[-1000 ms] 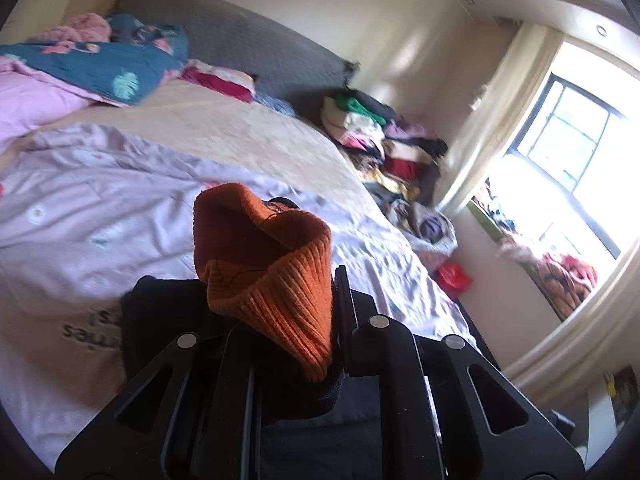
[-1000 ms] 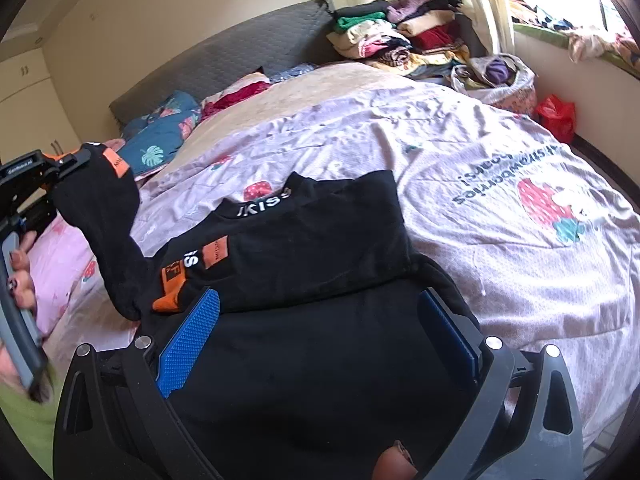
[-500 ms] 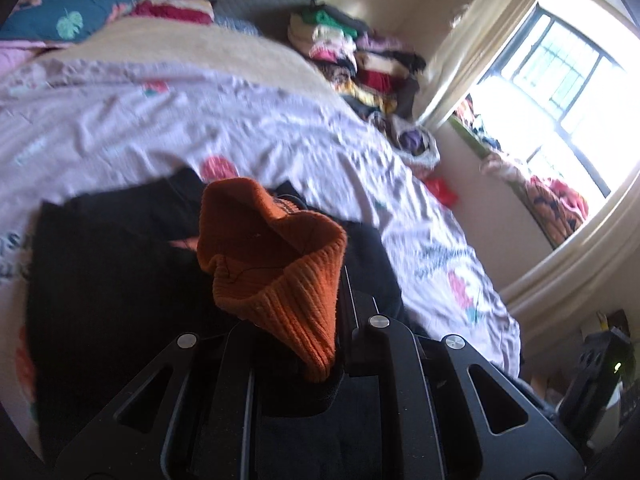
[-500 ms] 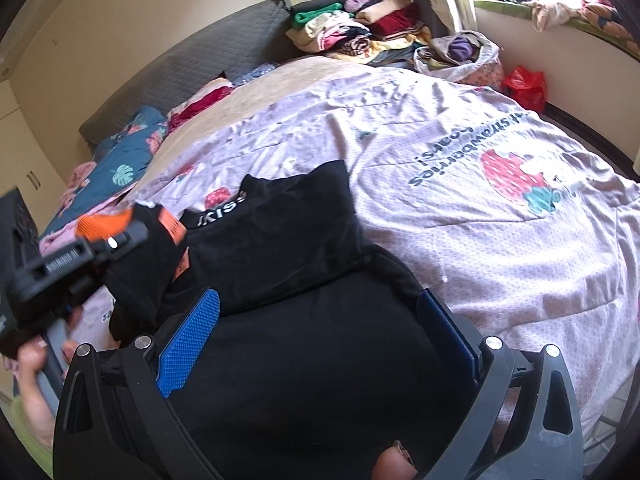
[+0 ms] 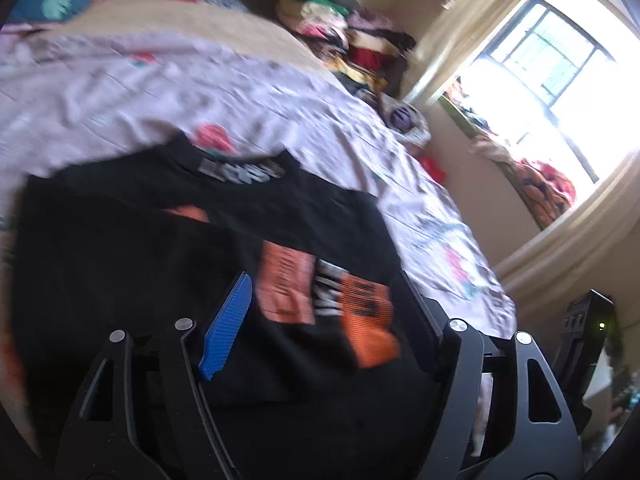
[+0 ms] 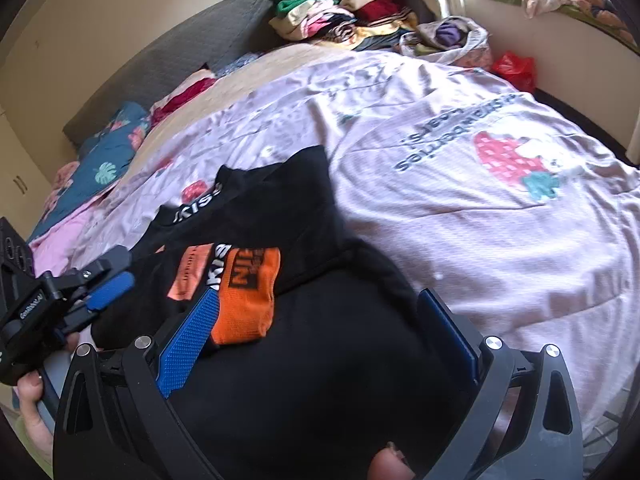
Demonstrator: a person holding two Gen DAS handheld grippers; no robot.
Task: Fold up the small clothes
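Garment: black top (image 6: 280, 216) with orange cuff and lettered patches, spread flat on the bed, lower centre of both views.
Sleeve: folded across the body of the top, its orange cuff (image 6: 248, 300) lying at centre left of the right wrist view, just beside that gripper's blue pad.
Neck band: white lettering on black (image 5: 240, 170), upper centre of the left wrist view, blurred.
Left gripper (image 5: 320, 300): jaws wide apart and holding nothing, hovering over the patches and cuff; also seen at the left edge of the right wrist view (image 6: 100, 284), held in a hand (image 6: 30, 400).
Right gripper (image 6: 316, 328): jaws spread wide over the black fabric, gripping nothing; whether the tips touch the cloth I cannot tell.
Bed cover: pale lilac sheet (image 6: 460, 208) with a strawberry print, under the top and filling the right of the frame.
Background: stack of folded clothes (image 6: 344, 12) at upper centre, grey headboard (image 6: 168, 64) upper left, bright window (image 5: 552, 64) at upper right of the left wrist view.
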